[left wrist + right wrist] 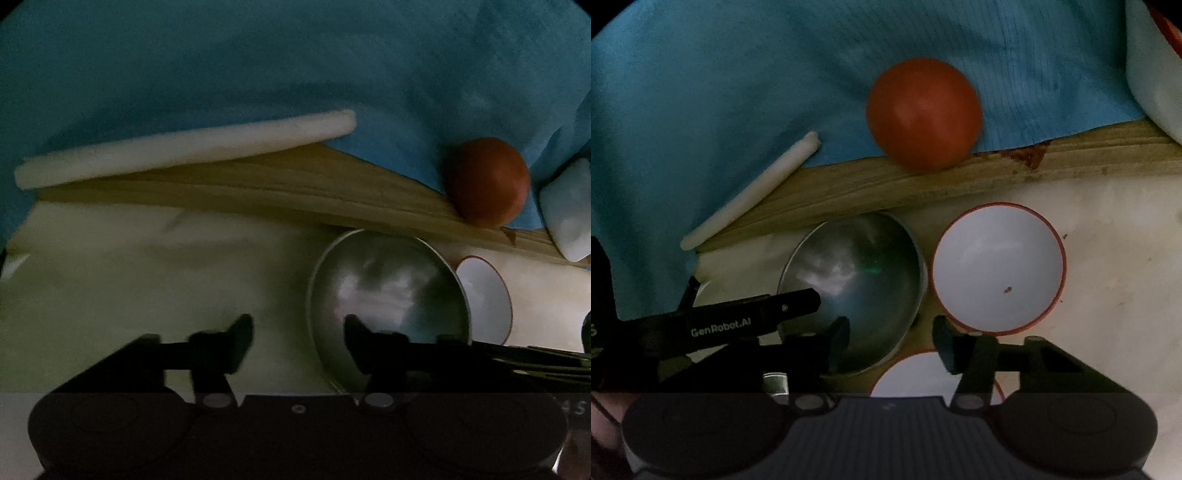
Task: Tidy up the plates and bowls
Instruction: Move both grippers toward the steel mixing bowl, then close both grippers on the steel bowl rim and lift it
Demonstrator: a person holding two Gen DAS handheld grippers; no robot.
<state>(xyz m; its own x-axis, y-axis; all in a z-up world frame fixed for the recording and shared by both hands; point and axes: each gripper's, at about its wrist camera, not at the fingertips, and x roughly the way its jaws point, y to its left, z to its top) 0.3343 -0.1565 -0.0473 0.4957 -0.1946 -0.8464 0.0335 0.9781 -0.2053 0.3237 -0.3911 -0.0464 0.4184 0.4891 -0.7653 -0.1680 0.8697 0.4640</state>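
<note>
Nearest my right lens is the right gripper (890, 341) — jaws part open, nothing between the pads, the left finger over the steel bowl (855, 291), the right just short of the white bowl (997, 267). A second white rim (908, 373) peeks out right under the jaws. In the left view the left gripper (295, 339) also stands part open and empty, its right finger inside the steel bowl's near rim, its left finger on bare counter.

The steel bowl sits tucked against the wood board (886, 188) and almost touching the white bowl. That crowding is my worry: closing on the steel rim could nudge it into the white one, or the thin rim could slip from the pads. Both grippers are working the same bowl, so they could clash.

Beyond, a tomato (923, 114) perches at the board's edge on the blue cloth (701, 92) — a knock on the board might roll it down among the bowls.
</note>
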